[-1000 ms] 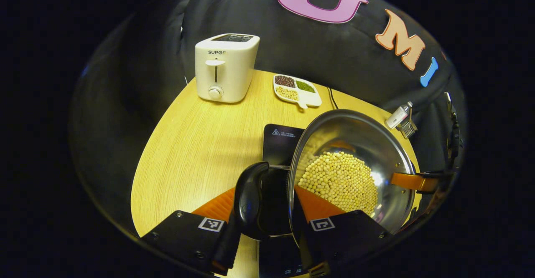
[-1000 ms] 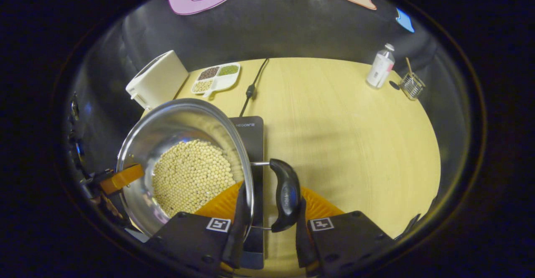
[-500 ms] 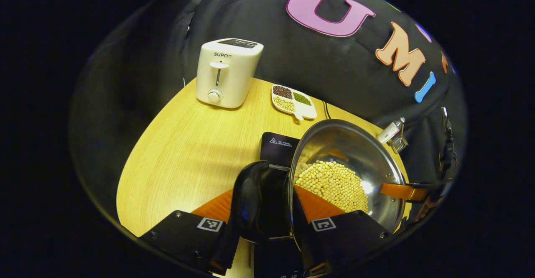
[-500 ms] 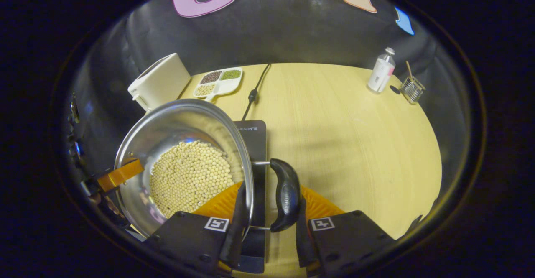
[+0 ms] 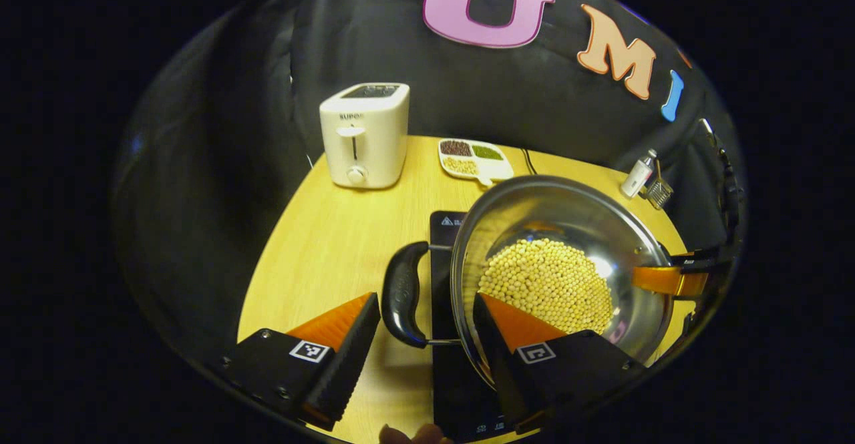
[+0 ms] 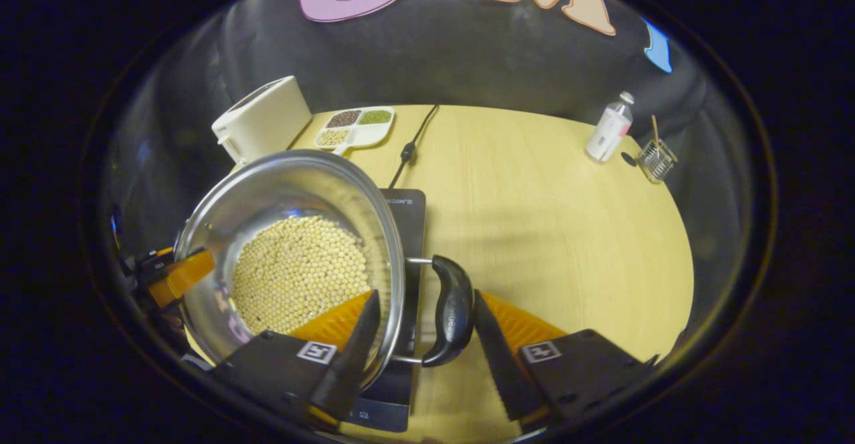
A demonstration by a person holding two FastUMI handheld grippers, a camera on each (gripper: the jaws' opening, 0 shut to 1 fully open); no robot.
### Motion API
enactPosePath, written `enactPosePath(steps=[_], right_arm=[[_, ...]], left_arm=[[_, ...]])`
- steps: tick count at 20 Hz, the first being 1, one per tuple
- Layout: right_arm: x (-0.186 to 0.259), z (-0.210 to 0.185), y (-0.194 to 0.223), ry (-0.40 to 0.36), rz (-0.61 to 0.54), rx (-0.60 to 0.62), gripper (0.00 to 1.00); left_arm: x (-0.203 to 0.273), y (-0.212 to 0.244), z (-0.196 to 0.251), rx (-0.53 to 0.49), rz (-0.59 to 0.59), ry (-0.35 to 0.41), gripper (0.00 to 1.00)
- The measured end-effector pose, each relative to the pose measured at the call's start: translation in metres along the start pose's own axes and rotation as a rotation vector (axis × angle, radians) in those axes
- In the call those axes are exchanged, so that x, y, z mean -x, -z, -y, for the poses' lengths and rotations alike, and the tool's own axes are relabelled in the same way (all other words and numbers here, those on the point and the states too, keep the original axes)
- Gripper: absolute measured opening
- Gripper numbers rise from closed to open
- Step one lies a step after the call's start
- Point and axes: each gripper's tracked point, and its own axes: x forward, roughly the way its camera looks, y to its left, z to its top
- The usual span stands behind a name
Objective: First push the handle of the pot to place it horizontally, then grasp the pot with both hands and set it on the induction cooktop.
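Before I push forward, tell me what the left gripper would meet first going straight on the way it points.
The left gripper, fingers open, points at the pot's black side handle between them, so it would likely meet that first, then the pot wall. Depth is uncertain.

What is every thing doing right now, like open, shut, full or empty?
Shiny steel pot: holds pale beans, sits on cooktop.
Black flat induction cooktop: under pot.
Left gripper: open, astride black handle.
Right gripper: open, astride black handle.
White toaster: upright.
White divided dish: filled.
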Motion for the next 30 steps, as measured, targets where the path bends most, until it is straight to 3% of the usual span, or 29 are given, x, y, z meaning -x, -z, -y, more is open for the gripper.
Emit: enactPosePath(steps=[1,5,7,9,12,18,21,22,23,30], right_arm=[[0.004,0.002,-0.002,0.001,0.014,0.002,1.00],[0.032,0.015,-0.011,-0.005,0.064,-0.006,1.00],[0.045,0.024,-0.016,-0.015,0.087,-0.016,0.99],[0.055,0.039,-0.021,-0.004,0.124,-0.020,1.00],[0.074,0.061,-0.025,-0.001,0.183,-0.002,1.00],[0.127,0.127,-0.021,-0.047,0.310,0.014,0.99],[0.162,0.173,-0.013,-0.087,0.369,-0.062,0.99],[0.181,0.197,-0.022,-0.103,0.389,-0.088,0.99],[0.195,0.209,-0.021,-0.123,0.409,-0.108,0.98],[0.305,0.275,-0.081,-0.148,0.685,-0.137,0.94]], left_arm=[[0.008,-0.002,0.005,-0.002,0.016,0.009,0.86],[0.037,-0.009,0.012,-0.009,0.062,-0.007,0.87],[0.048,-0.012,0.005,-0.018,0.074,-0.064,0.86],[0.063,-0.016,0.002,-0.053,0.086,-0.108,0.87],[0.087,-0.029,0.025,-0.112,0.126,-0.115,0.86],[0.132,-0.030,0.136,-0.066,0.151,-0.072,0.86],[0.160,-0.030,0.212,-0.006,0.178,-0.032,0.86],[0.172,-0.033,0.232,-0.006,0.196,-0.032,0.82],[0.185,-0.039,0.247,-0.012,0.229,-0.048,0.86],[0.266,-0.137,0.351,-0.115,0.518,-0.047,0.85]])
